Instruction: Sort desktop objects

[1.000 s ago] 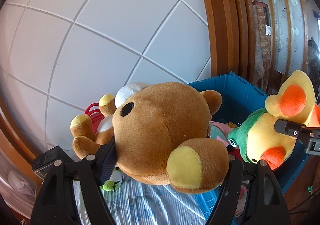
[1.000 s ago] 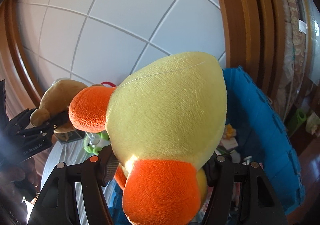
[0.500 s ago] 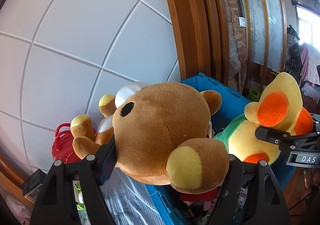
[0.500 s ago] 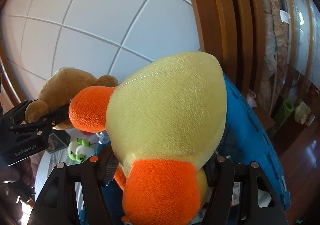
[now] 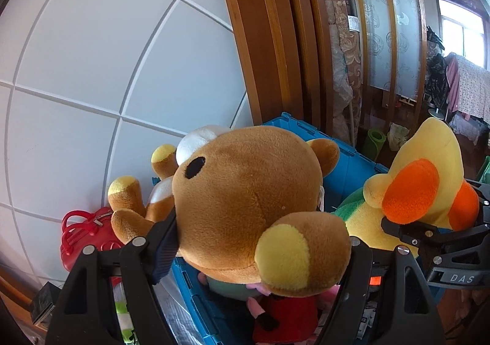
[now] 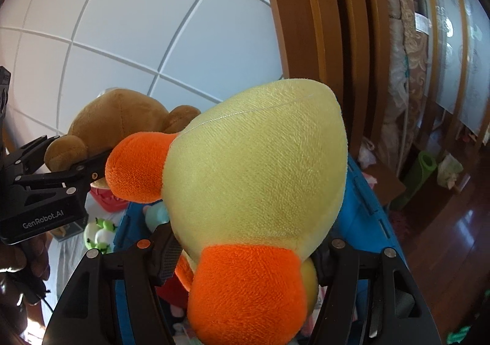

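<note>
My left tool [image 5: 260,240] grips the brown bear plush [image 5: 251,201], my right tool [image 6: 245,250] the yellow duck plush [image 6: 257,161], both held over the blue crate [image 5: 346,167] for dropping in.

1. A white panelled wall [image 5: 92,69], scored with thin grooves into large rectangles, fills the left side.
2. Beside it stands a broad wooden door frame [image 5: 266,38] in warm brown, with several mouldings.
3. Frosted glass panels [image 5: 395,8] with a pale pattern follow.
4. A bright window [image 5: 459,32] lets in daylight far right.
5. The dark wooden floor [image 6: 459,228] is glossy and reflects light.
</note>
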A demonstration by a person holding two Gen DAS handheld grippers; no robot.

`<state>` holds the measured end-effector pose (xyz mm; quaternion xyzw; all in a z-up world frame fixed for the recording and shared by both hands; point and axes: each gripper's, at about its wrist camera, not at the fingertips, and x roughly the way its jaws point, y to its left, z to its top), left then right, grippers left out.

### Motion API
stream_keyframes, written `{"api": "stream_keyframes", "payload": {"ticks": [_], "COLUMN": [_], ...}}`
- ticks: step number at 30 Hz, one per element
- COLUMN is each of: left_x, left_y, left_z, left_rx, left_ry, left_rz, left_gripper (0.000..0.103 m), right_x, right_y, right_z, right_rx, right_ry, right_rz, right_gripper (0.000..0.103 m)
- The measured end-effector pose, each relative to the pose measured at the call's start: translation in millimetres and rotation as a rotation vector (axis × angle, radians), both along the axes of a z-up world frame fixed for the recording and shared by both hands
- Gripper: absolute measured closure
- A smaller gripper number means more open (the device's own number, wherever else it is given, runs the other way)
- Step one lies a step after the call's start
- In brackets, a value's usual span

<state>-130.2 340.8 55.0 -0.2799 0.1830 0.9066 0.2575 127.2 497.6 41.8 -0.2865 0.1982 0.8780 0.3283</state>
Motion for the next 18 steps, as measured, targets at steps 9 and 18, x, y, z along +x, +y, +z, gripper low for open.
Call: {"api": "stream_keyframes", "payload": {"ticks": [9, 18], "left_x": [-28, -50], "left_y": [19, 18], "left_z": [-1, 5], "left_rx": [-0.011, -0.01], "left_ry": [-0.003, 0.029], "left_rz": [-0.014, 0.022], "left_gripper": [0.028, 0.0], "right_x": [-6, -11], "right_y": [9, 5], "right_z": [-7, -5], "right_rx": [-0.014, 0.005], "right_ry": [-0.023, -0.041], "right_rz": [-0.015, -0.051], "right_gripper": [0.037, 0.0]}}
